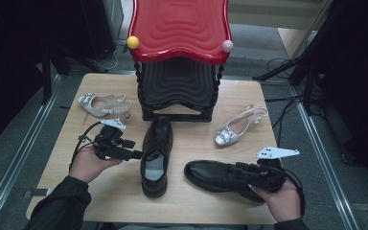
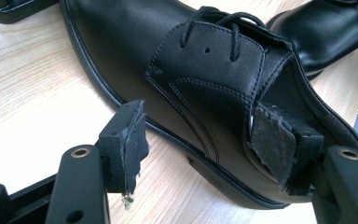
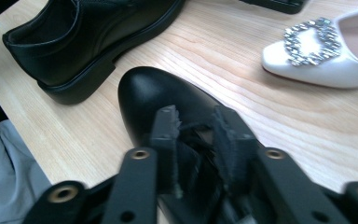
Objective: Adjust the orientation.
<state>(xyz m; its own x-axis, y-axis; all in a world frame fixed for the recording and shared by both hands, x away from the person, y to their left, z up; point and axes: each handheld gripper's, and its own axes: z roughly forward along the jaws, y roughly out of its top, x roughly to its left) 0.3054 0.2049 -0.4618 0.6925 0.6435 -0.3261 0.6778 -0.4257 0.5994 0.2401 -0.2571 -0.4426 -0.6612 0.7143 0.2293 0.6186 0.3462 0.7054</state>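
Observation:
A black lace-up shoe (image 1: pixel 155 153) (image 2: pixel 135 46) stands mid-table with its toe toward the rack. My left gripper (image 1: pixel 136 154) (image 2: pixel 200 119) is open at its left side. One pad rests over the table outside the sole and the other at the shoe's opening, and neither presses on the leather. A second black shoe (image 1: pixel 206 175) (image 3: pixel 140 93) lies near the front right, toe pointing left. My right gripper (image 1: pixel 242 172) (image 3: pixel 196 116) comes from its heel end and is shut on its laced upper.
A red-topped black shoe rack (image 1: pixel 177 72) stands at the back of the wooden table (image 1: pixel 100 191). One pale slingback heel (image 1: pixel 104 105) lies at the back left. Another with a jewelled buckle (image 1: pixel 239 127) (image 3: pixel 317 56) lies to the right.

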